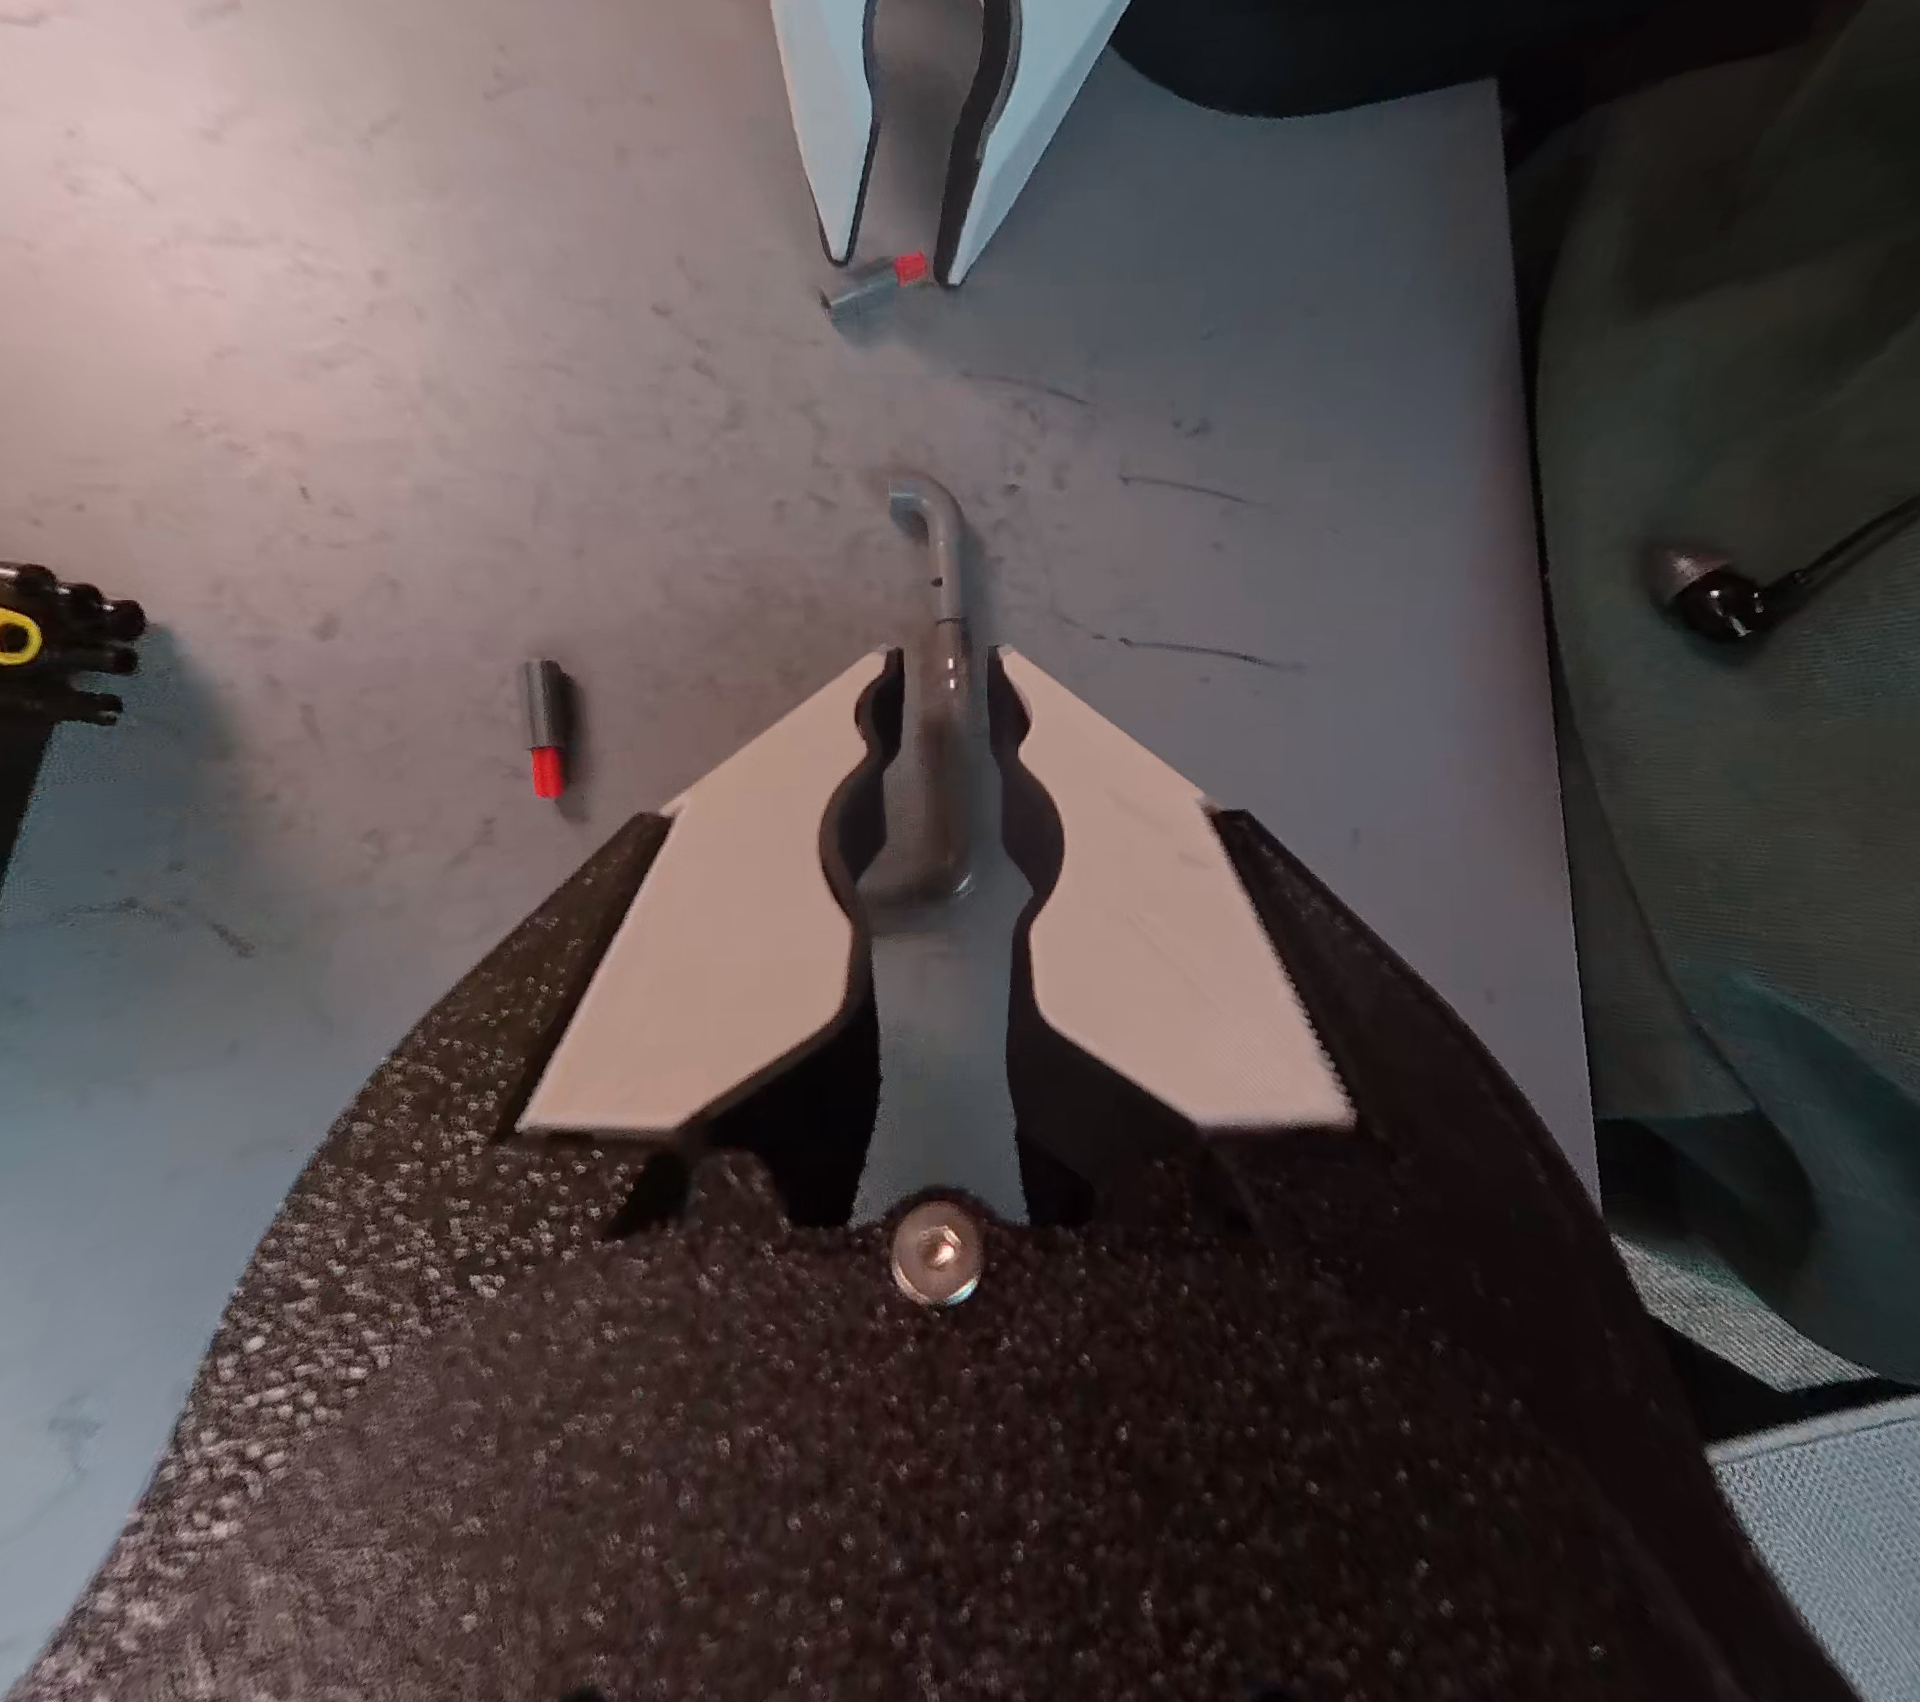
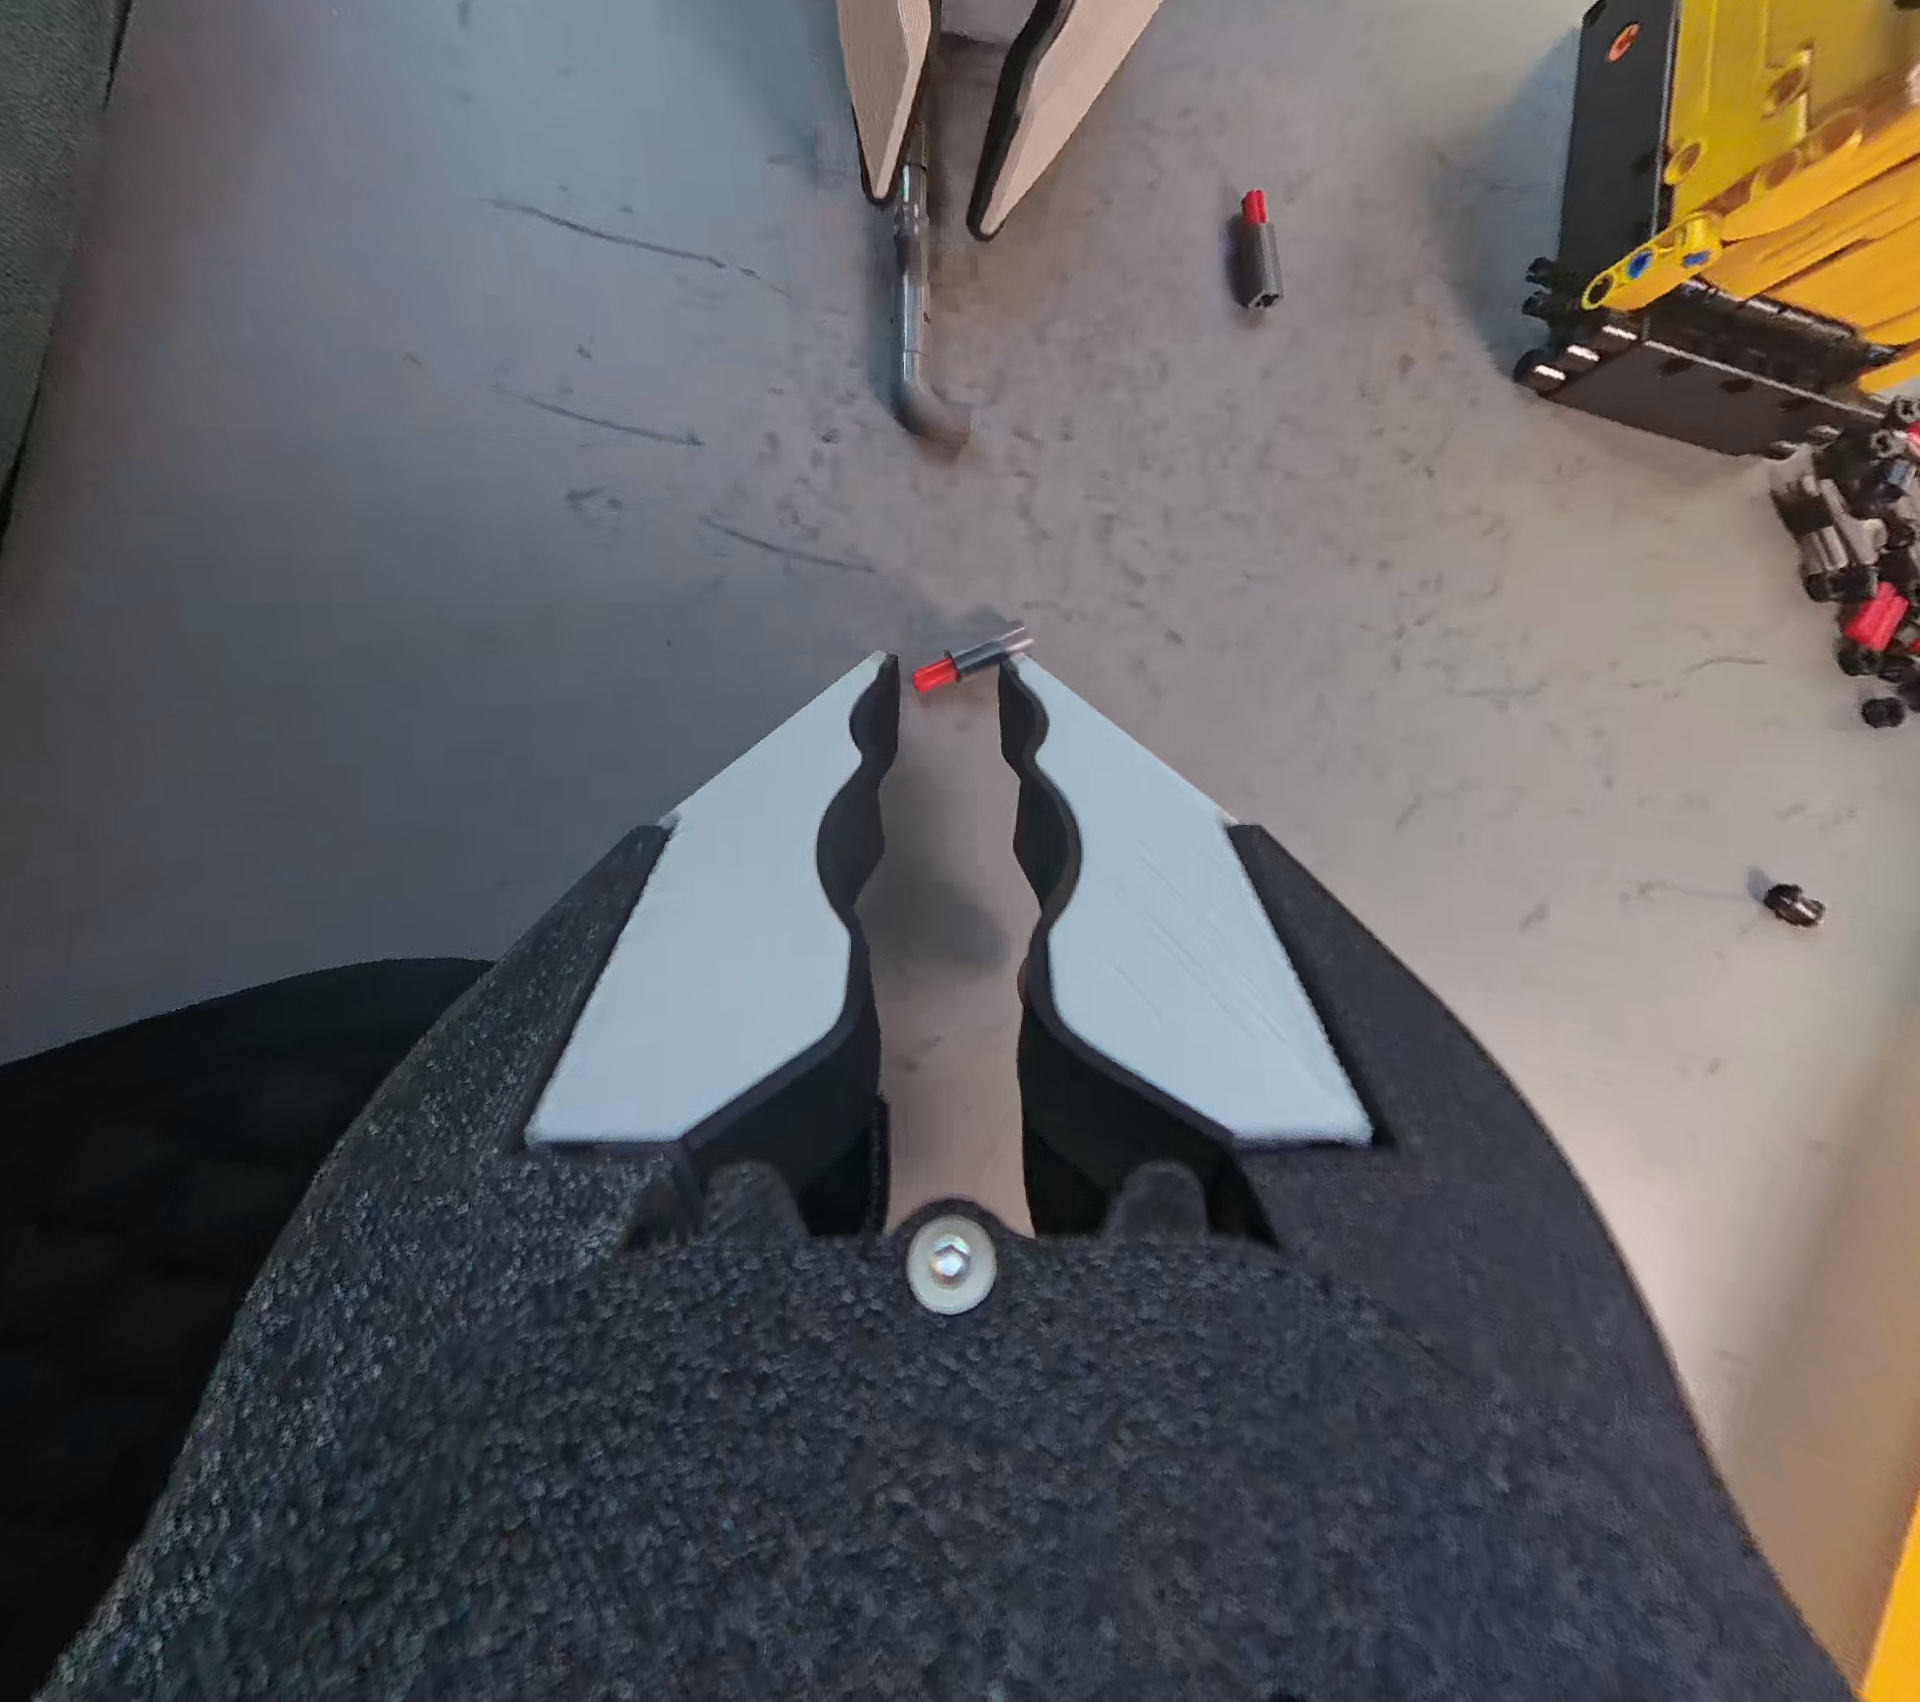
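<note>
The left claw point(image 1: 943, 665) is closed most of the way around a bent metal rod point(image 1: 935, 572), whose long axis runs straight out ahead between its fingers, hooked end pointing away. The right claw point(image 2: 948, 670) is slightly open, and a small grey peg with a red tip point(image 2: 971, 663) lies crosswise at its fingertips, touching the right finger; whether it is pinched I cannot tell. A second such peg point(image 2: 1259, 250) lies well apart on the worktop point(image 2: 416, 405), nearer the yellow and black brick model point(image 2: 1766, 125).
</note>
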`<state>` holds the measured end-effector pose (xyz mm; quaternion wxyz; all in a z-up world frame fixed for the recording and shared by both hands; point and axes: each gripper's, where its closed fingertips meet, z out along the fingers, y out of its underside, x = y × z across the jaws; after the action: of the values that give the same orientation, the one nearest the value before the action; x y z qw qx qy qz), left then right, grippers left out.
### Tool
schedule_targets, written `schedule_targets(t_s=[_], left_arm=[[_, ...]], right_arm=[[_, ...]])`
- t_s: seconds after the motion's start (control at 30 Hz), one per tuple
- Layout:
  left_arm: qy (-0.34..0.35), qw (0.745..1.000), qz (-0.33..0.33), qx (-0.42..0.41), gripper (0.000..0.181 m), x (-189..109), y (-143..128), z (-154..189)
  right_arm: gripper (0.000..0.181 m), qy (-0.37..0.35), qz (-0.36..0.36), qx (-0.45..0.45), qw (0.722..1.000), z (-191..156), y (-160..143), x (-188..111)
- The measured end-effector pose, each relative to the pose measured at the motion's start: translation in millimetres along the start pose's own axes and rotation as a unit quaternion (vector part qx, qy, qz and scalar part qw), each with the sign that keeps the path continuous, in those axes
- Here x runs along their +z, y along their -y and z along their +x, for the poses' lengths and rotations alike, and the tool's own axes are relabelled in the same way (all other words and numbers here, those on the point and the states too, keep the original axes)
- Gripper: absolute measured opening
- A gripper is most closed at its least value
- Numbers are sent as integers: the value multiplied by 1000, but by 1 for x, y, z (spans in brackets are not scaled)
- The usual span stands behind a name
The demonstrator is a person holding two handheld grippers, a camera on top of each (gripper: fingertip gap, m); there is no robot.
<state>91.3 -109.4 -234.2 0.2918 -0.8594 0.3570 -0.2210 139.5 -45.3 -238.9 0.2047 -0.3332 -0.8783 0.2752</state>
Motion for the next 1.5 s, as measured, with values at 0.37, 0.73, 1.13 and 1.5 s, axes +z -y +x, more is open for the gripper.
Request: schedule_targets(t_s=[0.37, 0.73, 1.13, 1.5], left_arm=[[62, 996, 49, 38, 15, 10, 31, -20], [66, 992, 33, 103, 6, 33, 53, -14], [42, 974, 210, 69, 6, 0, 88, -10], [56, 983, 168, 54, 11, 9, 75, -20]], right_arm=[[3, -16, 7, 37, 999, 7, -1, 3], [3, -23, 43, 7, 999, 6, 23, -11], [12, -56, 243, 105, 963, 25, 63, -43], [4, -49, 207, 118, 970, 32, 63, -31]])
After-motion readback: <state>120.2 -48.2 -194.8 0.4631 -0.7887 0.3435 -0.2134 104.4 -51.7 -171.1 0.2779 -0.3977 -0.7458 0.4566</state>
